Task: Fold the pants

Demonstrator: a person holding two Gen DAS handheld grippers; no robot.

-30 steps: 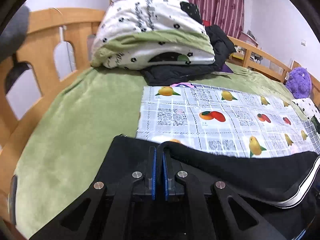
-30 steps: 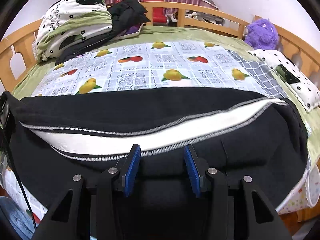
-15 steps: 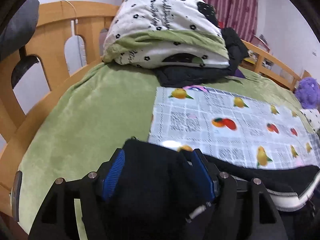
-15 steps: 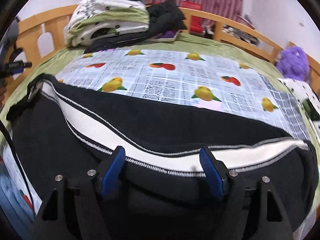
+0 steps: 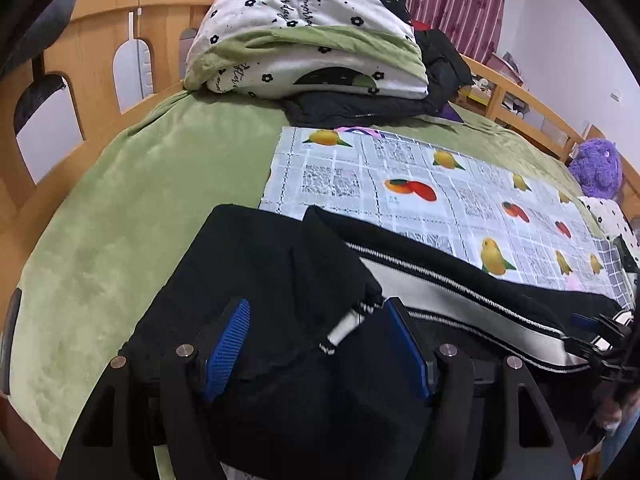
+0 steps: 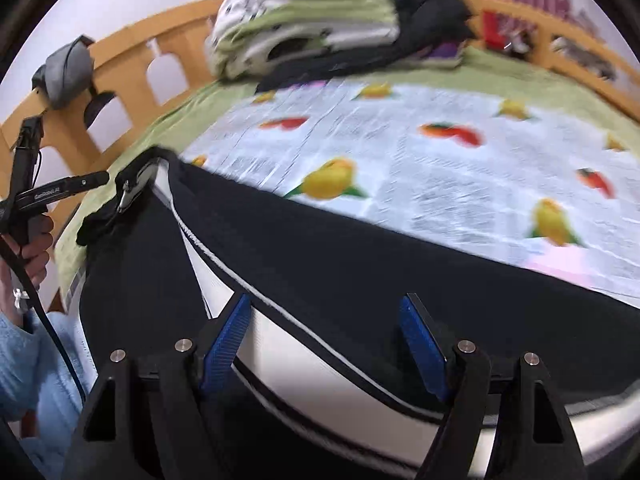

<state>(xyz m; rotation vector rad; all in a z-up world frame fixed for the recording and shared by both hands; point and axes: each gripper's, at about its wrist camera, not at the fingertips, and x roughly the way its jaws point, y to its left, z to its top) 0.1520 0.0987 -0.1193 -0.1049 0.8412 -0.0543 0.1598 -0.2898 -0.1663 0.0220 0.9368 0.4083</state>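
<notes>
Lying across the near edge of the bed (image 5: 100, 220), the black pants (image 5: 280, 264) with a white side stripe (image 5: 460, 300) run lengthwise left to right over the fruit-print cloth (image 5: 400, 168). Only the left wrist view shows the bunched end between the left tongs (image 5: 316, 344), spread wide and gripping nothing. The right wrist view, blurred, shows the right tongs (image 6: 324, 340) equally wide above the stripe.

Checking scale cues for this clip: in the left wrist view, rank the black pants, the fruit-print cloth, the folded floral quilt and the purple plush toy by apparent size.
1. Black pants with white side stripe, though nearness inflates them.
2. Fruit-print cloth and folded floral quilt: too alike to rank.
3. Purple plush toy, far off.
</notes>
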